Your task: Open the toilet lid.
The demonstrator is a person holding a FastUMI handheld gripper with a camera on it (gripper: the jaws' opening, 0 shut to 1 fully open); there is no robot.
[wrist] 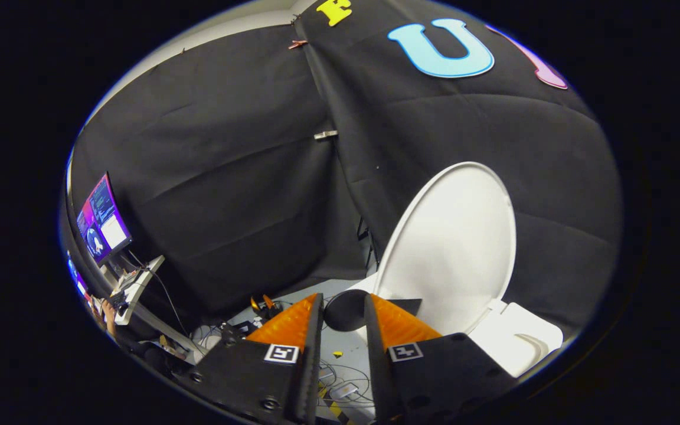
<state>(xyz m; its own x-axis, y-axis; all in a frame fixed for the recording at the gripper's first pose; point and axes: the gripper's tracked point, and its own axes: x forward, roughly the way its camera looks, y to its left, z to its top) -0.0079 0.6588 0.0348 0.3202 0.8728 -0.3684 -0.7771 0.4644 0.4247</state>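
Jaws parted, gripper empty, toilet lid upright just beyond, floor between.

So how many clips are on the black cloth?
2: one clip at the top of the cloth's seam, one clip lower down it. Folds may hide more. Gripper open.

smooth glossy plastic toilet lid, matt creased cloth wall, ridged fingers

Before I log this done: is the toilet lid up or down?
Up: the toilet lid stands raised against the wall, beyond the open hand-held gripper.
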